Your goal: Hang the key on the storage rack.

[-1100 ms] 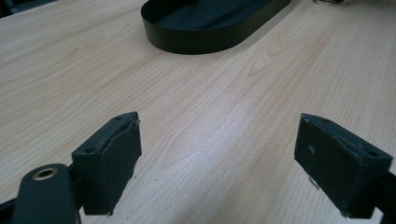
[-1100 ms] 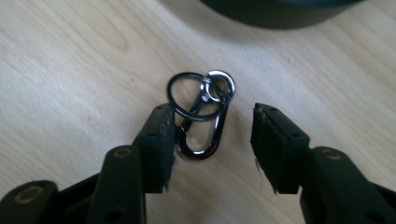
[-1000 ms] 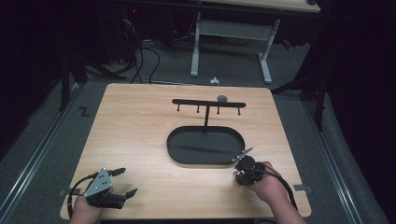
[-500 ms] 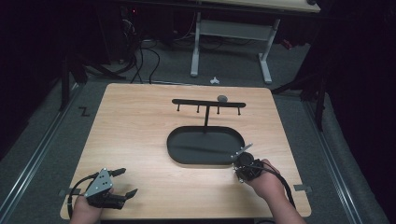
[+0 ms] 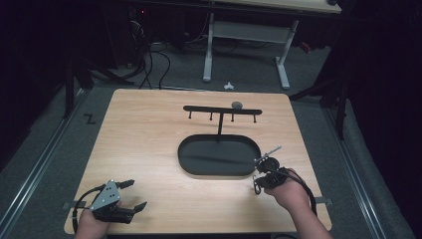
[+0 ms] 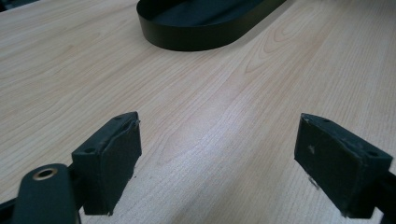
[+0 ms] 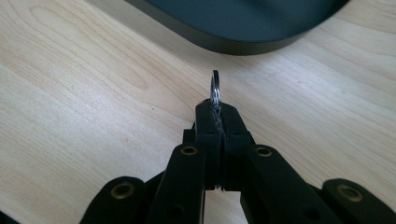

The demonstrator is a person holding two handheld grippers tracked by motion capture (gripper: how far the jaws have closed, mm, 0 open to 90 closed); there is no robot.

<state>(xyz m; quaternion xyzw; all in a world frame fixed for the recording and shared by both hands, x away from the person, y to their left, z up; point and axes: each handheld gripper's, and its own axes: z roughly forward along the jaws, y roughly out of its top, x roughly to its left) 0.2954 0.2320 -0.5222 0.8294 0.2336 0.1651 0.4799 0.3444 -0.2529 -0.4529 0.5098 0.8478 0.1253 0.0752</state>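
Note:
My right gripper (image 7: 217, 112) is shut on a thin metal ring (image 7: 215, 88), which stands edge-on above the jaw tips. It hovers low over the wood just short of the black oval tray (image 7: 243, 44). In the high view this gripper (image 5: 263, 168) sits at the tray's near right end. My left gripper (image 5: 135, 194) rests at the table's near left corner, open. Its pads (image 6: 114, 154) stand wide apart with bare wood between them, and the tray (image 6: 196, 39) lies well ahead. A black T-shaped rack with hooks (image 5: 221, 109) rises from the tray's far side.
A small grey object (image 5: 237, 104) sits on top of the rack's bar. The wooden table (image 5: 144, 144) has bare wood left of the tray. Beyond the far edge stand a white desk frame (image 5: 244, 35) and floor cables (image 5: 149, 59).
My right hand has drifted slightly right and away, staying beside the tray's near right end with the ring held. The left gripper has not moved.

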